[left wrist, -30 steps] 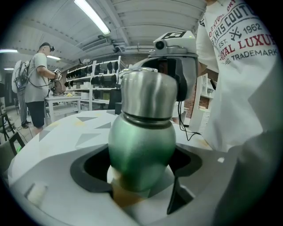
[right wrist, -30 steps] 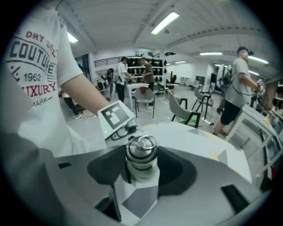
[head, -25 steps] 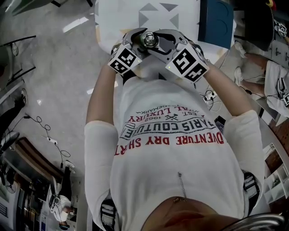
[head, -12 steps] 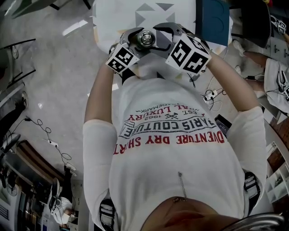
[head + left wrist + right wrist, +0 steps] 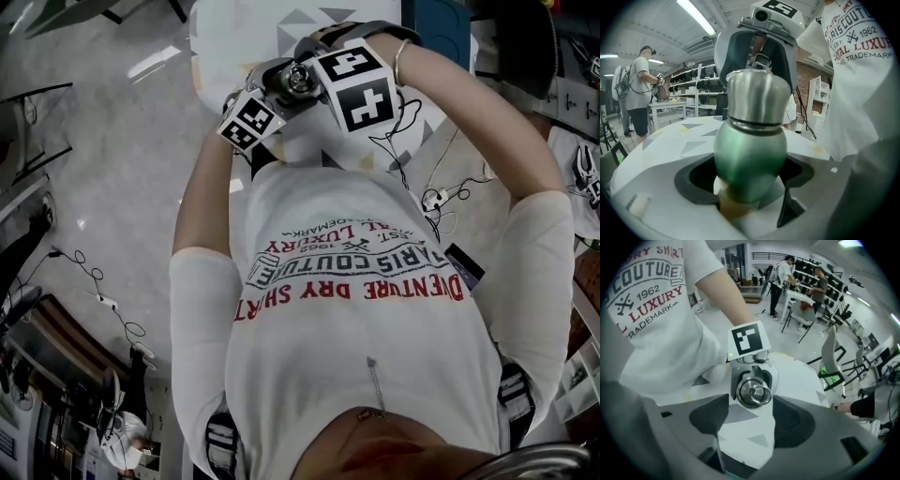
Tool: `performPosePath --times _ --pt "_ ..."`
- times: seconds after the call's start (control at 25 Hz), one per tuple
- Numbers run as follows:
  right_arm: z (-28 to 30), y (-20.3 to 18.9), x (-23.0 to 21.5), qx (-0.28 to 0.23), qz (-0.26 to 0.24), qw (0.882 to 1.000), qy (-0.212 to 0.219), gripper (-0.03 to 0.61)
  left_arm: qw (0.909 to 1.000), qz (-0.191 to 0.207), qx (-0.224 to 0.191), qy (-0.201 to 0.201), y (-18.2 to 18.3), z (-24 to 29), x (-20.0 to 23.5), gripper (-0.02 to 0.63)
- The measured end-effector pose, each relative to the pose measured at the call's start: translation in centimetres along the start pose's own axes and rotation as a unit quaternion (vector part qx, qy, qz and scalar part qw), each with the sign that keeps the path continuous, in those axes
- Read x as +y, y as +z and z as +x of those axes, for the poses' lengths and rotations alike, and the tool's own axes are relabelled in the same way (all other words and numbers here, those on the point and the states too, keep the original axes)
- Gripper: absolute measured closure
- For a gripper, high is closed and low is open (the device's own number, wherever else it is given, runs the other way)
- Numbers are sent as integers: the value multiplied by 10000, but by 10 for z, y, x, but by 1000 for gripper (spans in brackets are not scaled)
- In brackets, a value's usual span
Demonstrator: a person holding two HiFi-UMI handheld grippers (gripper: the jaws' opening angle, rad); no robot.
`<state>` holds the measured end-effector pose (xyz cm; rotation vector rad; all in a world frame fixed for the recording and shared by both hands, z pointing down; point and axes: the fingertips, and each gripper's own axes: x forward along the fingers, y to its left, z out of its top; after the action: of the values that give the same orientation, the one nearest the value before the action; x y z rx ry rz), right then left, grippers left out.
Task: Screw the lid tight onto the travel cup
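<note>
Green travel cup (image 5: 750,157), steel lid (image 5: 757,93) on top, stands upright mid-frame, clamped in the left claw (image 5: 750,180); right claw (image 5: 752,423) points down its long axis from above, jaws wide, just opened, lid centred ahead, pads clear.

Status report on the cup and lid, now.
Left gripper shut on travel cup. Right gripper above lid, jaws just been opening, nothing between them. Lid sits on cup. No obstruction seen.

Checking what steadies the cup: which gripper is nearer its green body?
Left. The left gripper clamps the travel cup's green body; the right gripper, its jaws just opened and empty, hangs above the steel lid, off the body.
</note>
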<state>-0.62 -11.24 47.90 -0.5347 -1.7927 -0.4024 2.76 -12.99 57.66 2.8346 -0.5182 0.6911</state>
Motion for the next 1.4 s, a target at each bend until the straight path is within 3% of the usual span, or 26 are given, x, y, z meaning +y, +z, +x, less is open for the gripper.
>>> performPosePath --times 0.16,0.36,0.6,0.8,1.16,1.28,1.4 --pt "11 5 -2 201 -452 9988 45 302 10000 -34 29 19 -3 1 0 225" --pt "12 5 -5 53 -344 9994 -88 330 10000 -32 22 40 -5 2 1 225" --pt "9 2 -7 -440 1003 9931 -426 331 10000 -59 54 34 -6 2 1 225" --pt "7 2 -10 -560 2117 9708 -983 331 10000 -71 62 23 -7 2 0 225" --pt "6 0 -13 -816 3320 9265 -1574 330 10000 -56 52 43 -6 1 1 225" --pt "4 -1 -12 -931 3196 9290 -1616 330 9999 -77 65 25 -5 1 0 225" --pt "2 -1 -10 -846 2822 9452 -1410 330 9999 -91 72 -5 -6 2 -2 225"
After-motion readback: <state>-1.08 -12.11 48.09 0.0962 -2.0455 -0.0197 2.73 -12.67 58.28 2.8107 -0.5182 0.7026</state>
